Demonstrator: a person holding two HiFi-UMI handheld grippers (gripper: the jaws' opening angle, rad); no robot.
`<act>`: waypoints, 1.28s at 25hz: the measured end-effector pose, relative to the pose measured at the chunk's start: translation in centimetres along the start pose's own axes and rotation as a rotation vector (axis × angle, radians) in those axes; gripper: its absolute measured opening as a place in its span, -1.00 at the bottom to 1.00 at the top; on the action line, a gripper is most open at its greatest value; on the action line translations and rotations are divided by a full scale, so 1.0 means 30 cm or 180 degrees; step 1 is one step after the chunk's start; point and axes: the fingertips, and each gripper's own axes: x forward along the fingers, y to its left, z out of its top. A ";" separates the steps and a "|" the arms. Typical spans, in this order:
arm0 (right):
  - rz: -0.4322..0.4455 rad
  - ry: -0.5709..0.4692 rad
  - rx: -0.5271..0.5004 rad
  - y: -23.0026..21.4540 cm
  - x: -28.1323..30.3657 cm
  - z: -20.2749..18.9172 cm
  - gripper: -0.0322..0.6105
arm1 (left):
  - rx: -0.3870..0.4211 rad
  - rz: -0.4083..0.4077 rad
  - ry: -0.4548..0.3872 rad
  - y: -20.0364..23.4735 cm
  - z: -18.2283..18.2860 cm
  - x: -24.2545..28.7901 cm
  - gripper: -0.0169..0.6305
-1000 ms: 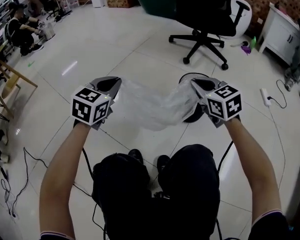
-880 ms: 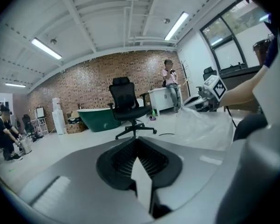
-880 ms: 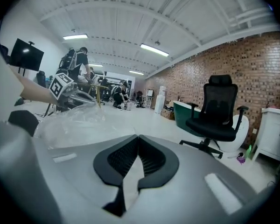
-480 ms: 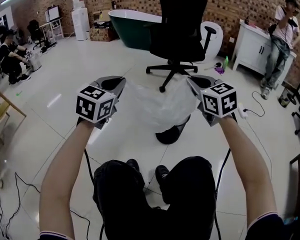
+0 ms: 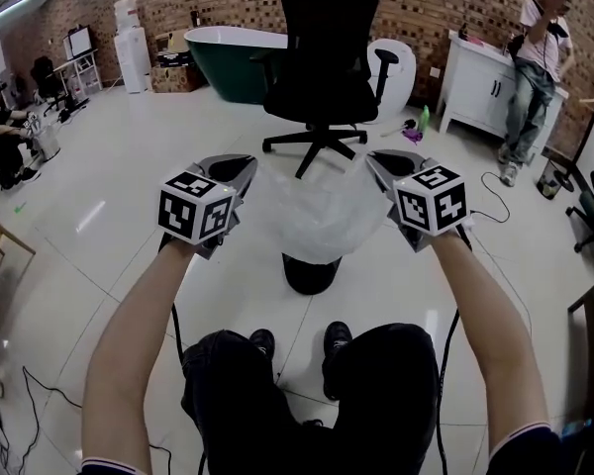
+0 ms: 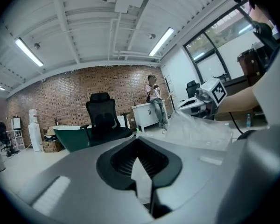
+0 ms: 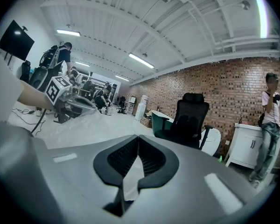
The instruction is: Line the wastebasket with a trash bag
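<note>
A clear trash bag (image 5: 312, 211) hangs stretched between my two grippers at chest height. My left gripper (image 5: 246, 169) is shut on the bag's left edge, and a strip of film (image 6: 141, 183) shows pinched between its jaws. My right gripper (image 5: 374, 164) is shut on the right edge, with film (image 7: 124, 185) caught between its jaws too. Below the bag, the black wastebasket (image 5: 310, 273) stands on the floor in front of my feet, its top half hidden by the bag. Each gripper view shows the other gripper across the bag (image 6: 200, 129), (image 7: 79, 120).
A black office chair (image 5: 323, 62) stands just beyond the wastebasket, with a green bathtub (image 5: 223, 59) behind it. A white cabinet (image 5: 483, 92) and a standing person (image 5: 533, 72) are at the right. Cables (image 5: 20, 404) trail on the floor at the left.
Both grippers have risen with the bag held between them, and the view has tilted up from the floor to the room. The wastebasket now shows lower, under the bag.
</note>
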 end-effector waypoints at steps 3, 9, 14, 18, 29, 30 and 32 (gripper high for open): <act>-0.0040 0.0030 0.0056 -0.046 0.000 -0.047 -0.89 | 0.0006 -0.0069 0.0026 -0.034 -0.019 0.071 -0.91; -0.0061 0.0161 0.0154 -0.112 0.039 -0.167 -0.89 | -0.0037 -0.0123 0.0162 -0.052 -0.115 0.177 -0.91; -0.0019 0.0188 0.0298 -0.149 0.102 -0.243 -0.89 | -0.0095 -0.0124 0.0287 -0.031 -0.192 0.248 -0.91; -0.0006 0.0210 0.0350 -0.169 0.173 -0.284 -0.89 | -0.0183 -0.0125 0.0326 0.005 -0.244 0.297 -0.91; 0.0087 0.0309 0.0443 -0.204 0.342 -0.392 -0.89 | -0.0458 -0.0072 0.0435 0.081 -0.426 0.415 -0.91; 0.0109 0.0330 0.0460 -0.202 0.357 -0.410 -0.89 | -0.0463 -0.0059 0.0460 0.085 -0.444 0.420 -0.91; 0.0155 0.0371 0.0498 -0.203 0.389 -0.447 -0.89 | -0.0485 -0.0027 0.0519 0.093 -0.481 0.435 -0.91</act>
